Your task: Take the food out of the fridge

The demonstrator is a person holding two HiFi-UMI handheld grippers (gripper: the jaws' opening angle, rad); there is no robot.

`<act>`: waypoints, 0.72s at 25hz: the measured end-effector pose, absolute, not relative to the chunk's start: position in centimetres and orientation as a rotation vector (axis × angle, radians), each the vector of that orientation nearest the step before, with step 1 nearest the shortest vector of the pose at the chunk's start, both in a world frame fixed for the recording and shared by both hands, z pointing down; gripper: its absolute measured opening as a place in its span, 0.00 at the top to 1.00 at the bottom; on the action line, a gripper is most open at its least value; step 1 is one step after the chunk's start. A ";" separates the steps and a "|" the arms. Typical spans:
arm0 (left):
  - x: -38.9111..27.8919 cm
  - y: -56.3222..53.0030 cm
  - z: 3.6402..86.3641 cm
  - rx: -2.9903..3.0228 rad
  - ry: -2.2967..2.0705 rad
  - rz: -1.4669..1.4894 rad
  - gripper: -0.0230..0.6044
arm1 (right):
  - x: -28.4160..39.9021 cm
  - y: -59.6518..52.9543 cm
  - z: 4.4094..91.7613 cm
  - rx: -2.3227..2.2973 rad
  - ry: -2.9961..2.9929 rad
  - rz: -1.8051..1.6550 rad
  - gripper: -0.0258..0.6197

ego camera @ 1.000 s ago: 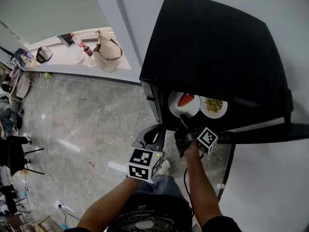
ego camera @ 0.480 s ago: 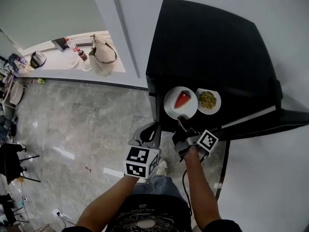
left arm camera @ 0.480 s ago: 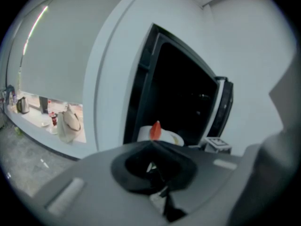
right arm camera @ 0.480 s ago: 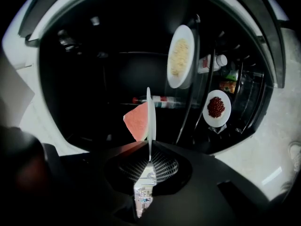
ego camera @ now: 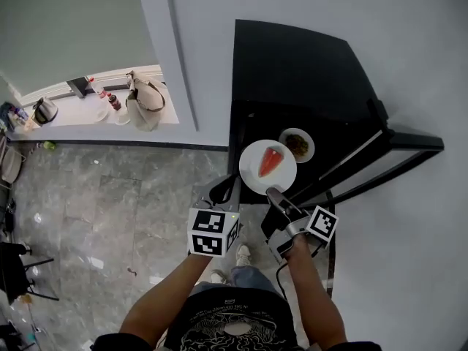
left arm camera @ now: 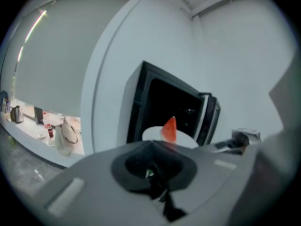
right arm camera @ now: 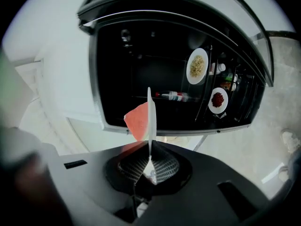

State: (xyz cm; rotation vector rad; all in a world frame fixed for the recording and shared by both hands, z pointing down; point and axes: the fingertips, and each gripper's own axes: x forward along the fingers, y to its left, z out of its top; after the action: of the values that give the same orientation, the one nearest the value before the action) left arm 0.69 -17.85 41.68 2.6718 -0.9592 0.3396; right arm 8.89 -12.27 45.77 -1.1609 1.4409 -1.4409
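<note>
My right gripper (ego camera: 276, 195) is shut on the near rim of a white plate (ego camera: 251, 174) that carries a red watermelon wedge (ego camera: 270, 161). The plate hangs in front of the open black fridge (ego camera: 292, 72), outside it. In the right gripper view the plate (right arm camera: 149, 121) shows edge-on between the jaws, with the wedge (right arm camera: 138, 120) on its left side. A second plate of yellowish food (ego camera: 297, 144) stays on a fridge shelf. My left gripper (ego camera: 228, 195) hangs shut to the left of the plate, holding nothing; its view shows the wedge (left arm camera: 169, 129) beyond it.
The fridge door (ego camera: 380, 159) stands open to the right. Inside the fridge are a bottle (right arm camera: 175, 96), a plate of red food (right arm camera: 217, 99) and the yellowish plate (right arm camera: 197, 65). A counter (ego camera: 88, 123) with a bag (ego camera: 146, 97) and a kettle (ego camera: 44, 110) lies at left, over grey marble floor (ego camera: 95, 203).
My right gripper has drawn the watermelon plate out of the fridge and toward me. The left gripper has stayed low beside it. The head view has shifted, so the fridge sits higher in frame.
</note>
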 end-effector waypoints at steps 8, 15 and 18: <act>-1.8 -16.7 37.4 2.723 -0.918 0.259 0.96 | 6.2 -7.8 38.3 -1.151 1.461 -1.398 0.94; -1.7 -16.2 34.4 2.784 -0.872 0.227 0.96 | 6.2 -6.0 31.8 -1.160 1.513 -1.333 0.94; -1.0 -15.9 33.3 2.808 -0.848 0.213 0.96 | 6.2 -6.2 29.2 -1.151 1.531 -1.314 0.94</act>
State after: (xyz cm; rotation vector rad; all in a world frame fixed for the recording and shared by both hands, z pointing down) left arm -1.01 -15.89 33.25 2.8076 -0.8478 0.2134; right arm 6.17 -6.21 29.20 -1.1513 1.5309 -1.3136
